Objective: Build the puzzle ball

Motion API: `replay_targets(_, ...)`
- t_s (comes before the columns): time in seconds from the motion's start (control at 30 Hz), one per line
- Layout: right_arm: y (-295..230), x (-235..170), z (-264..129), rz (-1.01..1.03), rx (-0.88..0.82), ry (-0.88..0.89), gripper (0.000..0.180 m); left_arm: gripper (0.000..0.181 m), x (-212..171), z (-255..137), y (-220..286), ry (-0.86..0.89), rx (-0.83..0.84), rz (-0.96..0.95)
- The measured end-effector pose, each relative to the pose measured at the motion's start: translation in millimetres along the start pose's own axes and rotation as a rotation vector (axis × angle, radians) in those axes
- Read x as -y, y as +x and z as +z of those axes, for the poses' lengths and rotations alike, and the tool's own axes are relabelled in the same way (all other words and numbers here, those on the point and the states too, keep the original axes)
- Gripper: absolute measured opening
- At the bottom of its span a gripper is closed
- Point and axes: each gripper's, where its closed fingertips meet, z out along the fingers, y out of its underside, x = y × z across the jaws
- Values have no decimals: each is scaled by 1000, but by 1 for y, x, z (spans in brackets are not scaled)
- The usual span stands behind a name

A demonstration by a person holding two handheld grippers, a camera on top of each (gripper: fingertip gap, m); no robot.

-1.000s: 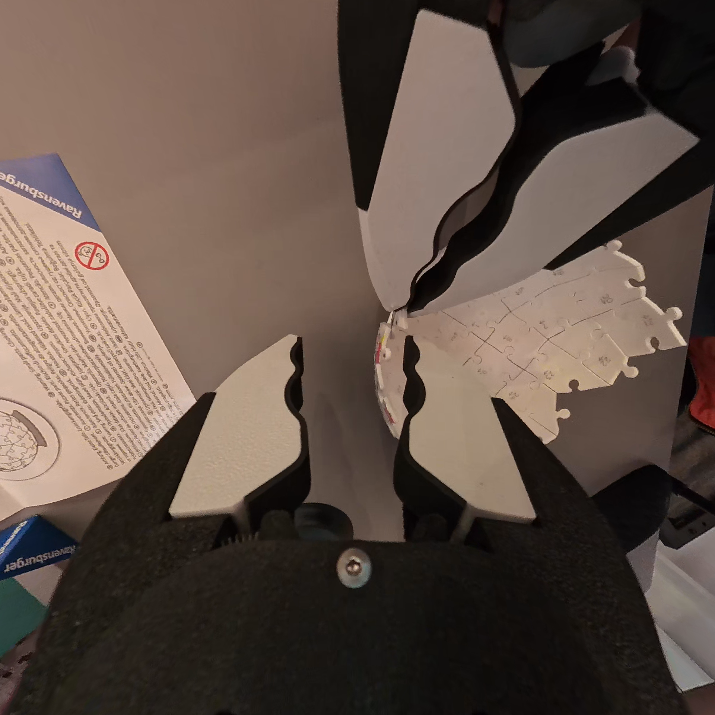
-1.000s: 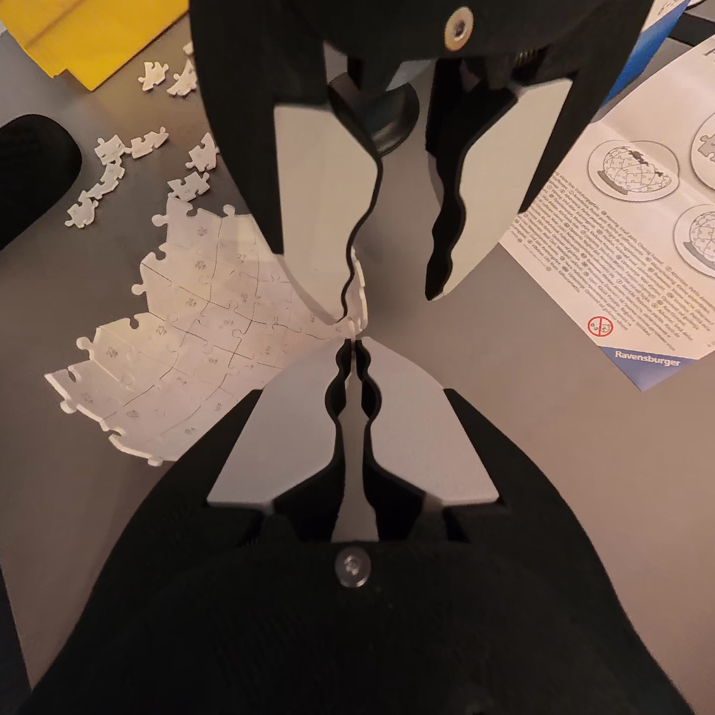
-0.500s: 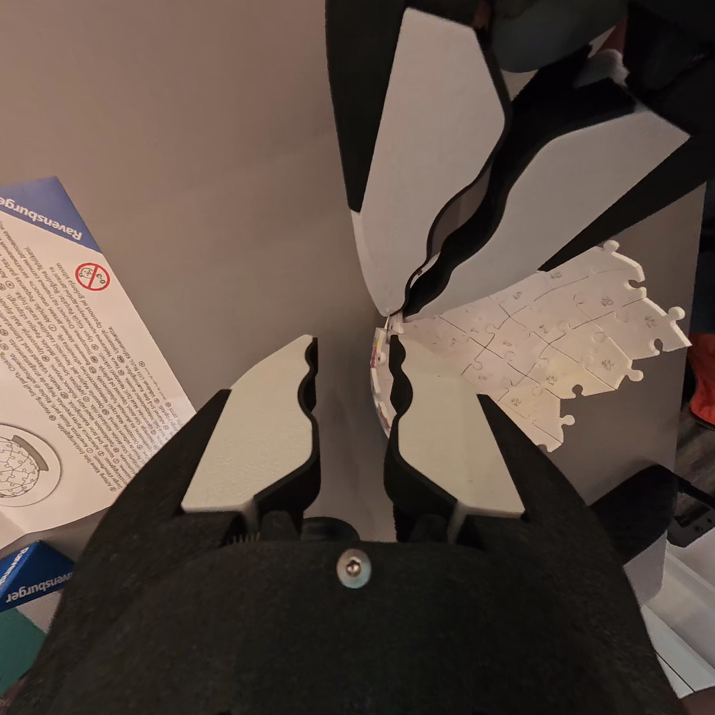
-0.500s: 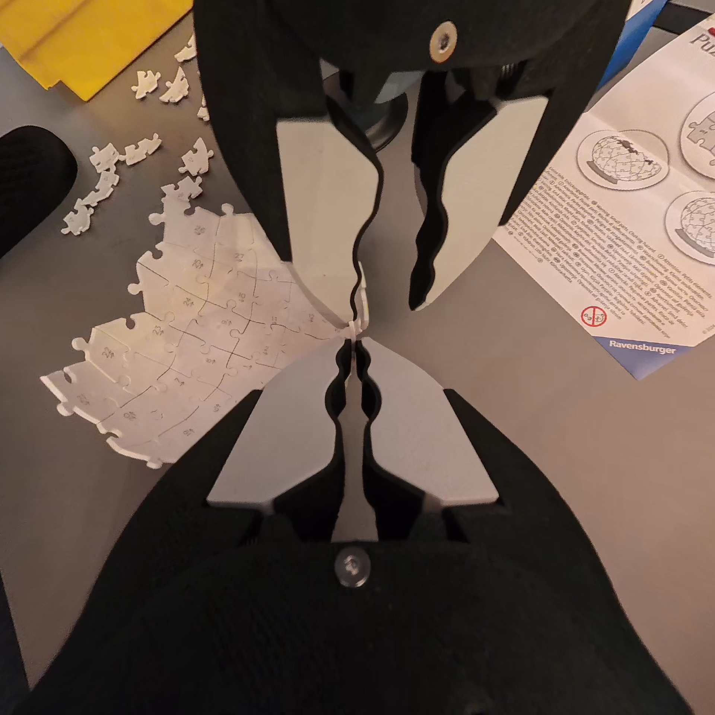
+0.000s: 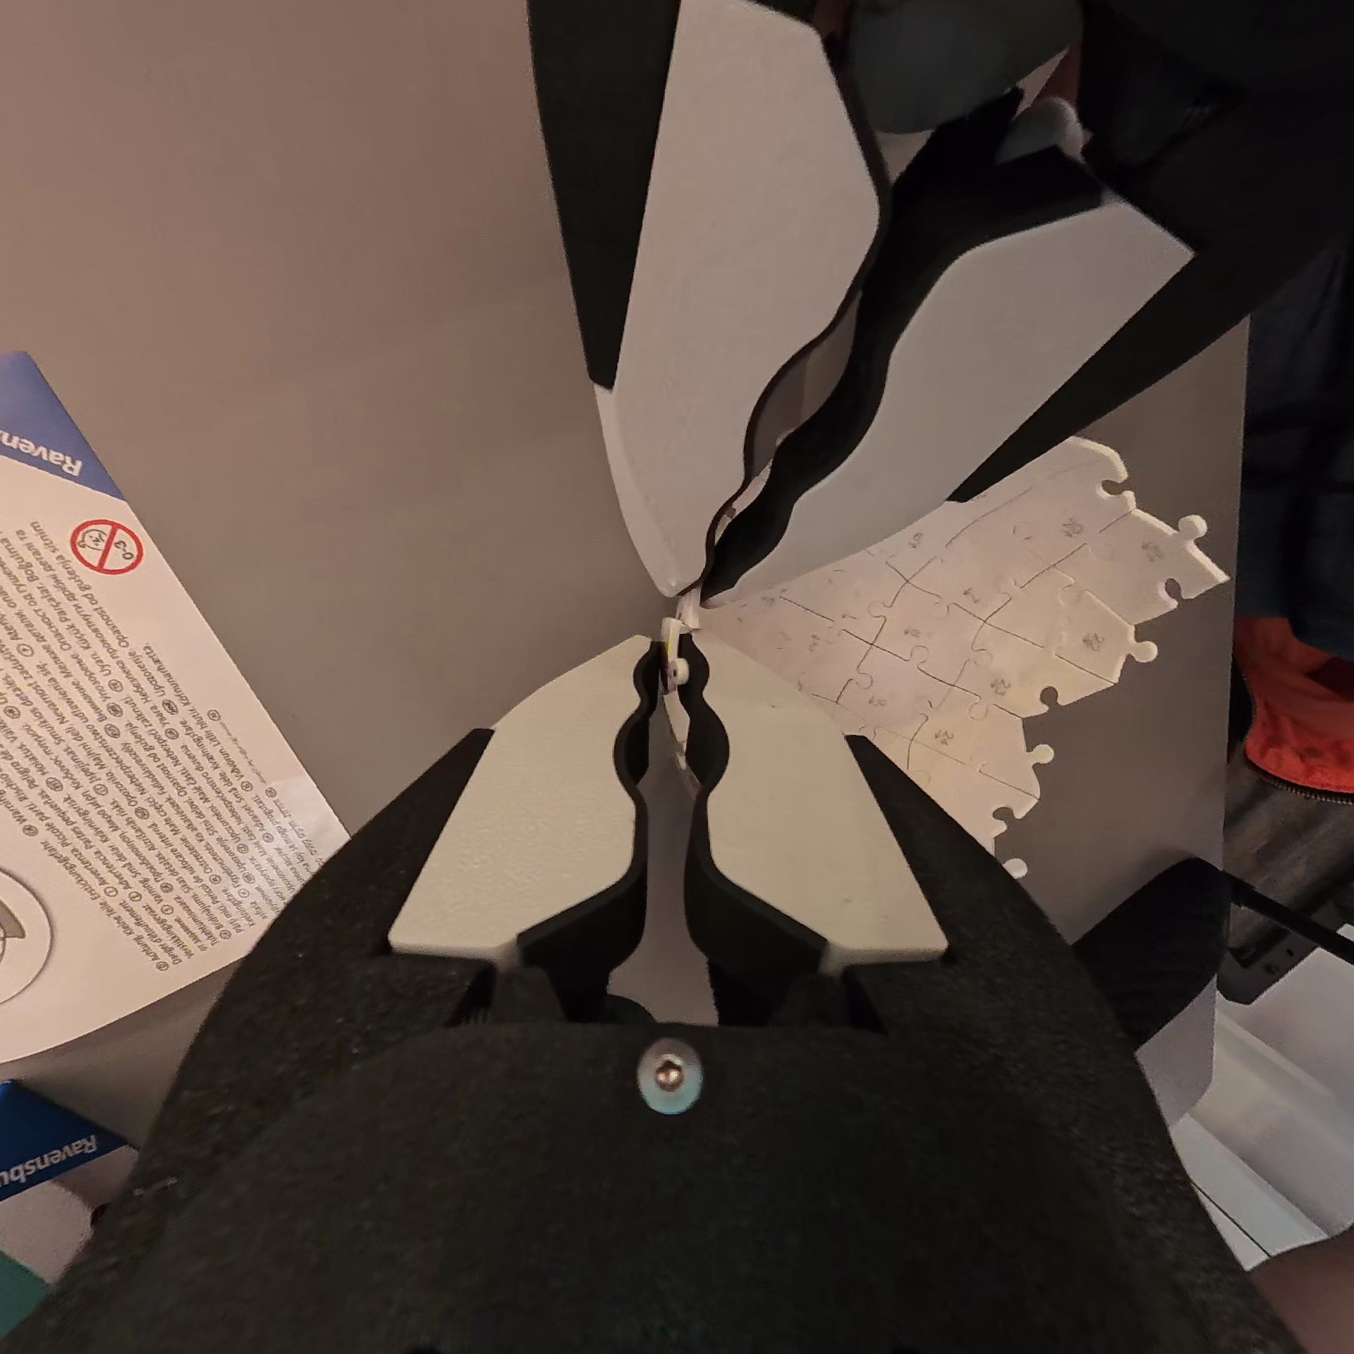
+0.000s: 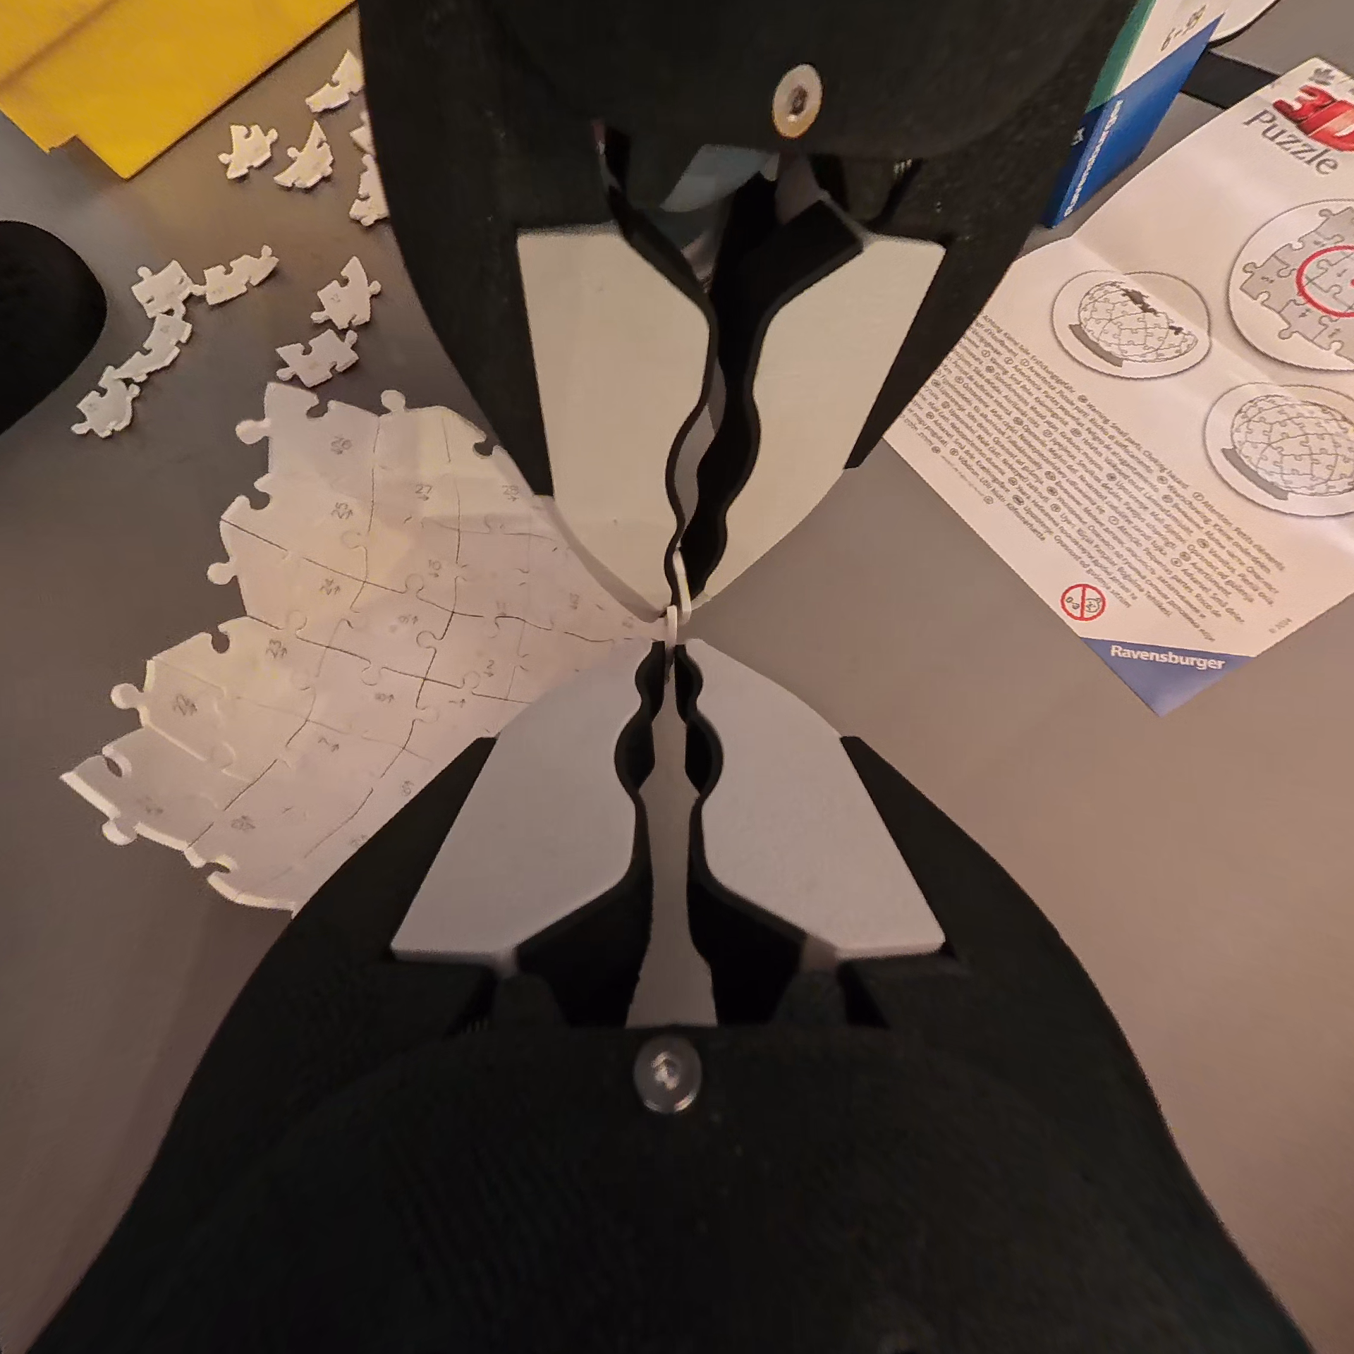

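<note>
White, curved and only partly built, the assembled puzzle-ball shell section (image 6: 352,645) lies number-side up on the grey bench (image 6: 952,842). Both hand-held grippers meet tip to tip at its near edge. The left hand-held gripper (image 5: 672,663) has its jaws pinched together on a small white puzzle piece (image 5: 675,652) at that edge. The right hand-held gripper (image 6: 668,656) is likewise clamped on the edge of the section. Loose white puzzle pieces (image 6: 220,293) lie scattered beyond the section, near a yellow sheet (image 6: 146,66). A printed instruction leaflet (image 6: 1143,469) lies well apart, beside a blue box (image 6: 1121,124).
</note>
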Motion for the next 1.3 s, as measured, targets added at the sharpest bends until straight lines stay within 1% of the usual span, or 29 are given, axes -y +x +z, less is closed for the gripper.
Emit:
replay_targets(0.23, 3, -1, 0, -22, -24, -6, 4, 4, 0, 1, -1, -8, 17, 6)
replay_targets(0.37, 6, -1, 0, -20, -40, -1, 11, 4, -1, 1, 0, -10, 18, 9)
replay_targets(0.6, 0, 2, -2, 55, 59, 41, 11, 4, -1, 1, 3, -6, 4, 15)
replay_targets(0.77, -1, 7, -6, 31, 83, 92, 15, 4, -1, 1, 4, -2, 3, 21)
replay_targets(0.87, -2, 5, -2, 29, 112, 74, 19, 4, -1, 1, 5, 0, 8, 27)
replay_targets(1.0, -3, 7, 0, -10, 123, 76, 17, 4, -1, 2, 6, 0, 8, 26)
replay_targets(1.17, -3, 7, -2, -5, 155, 49, 12, 4, -3, 1, 6, 4, 6, 16)
replay_targets(1.3, -5, 10, -4, 19, 207, 82, 12, 4, -5, 1, 7, -2, 3, 17)
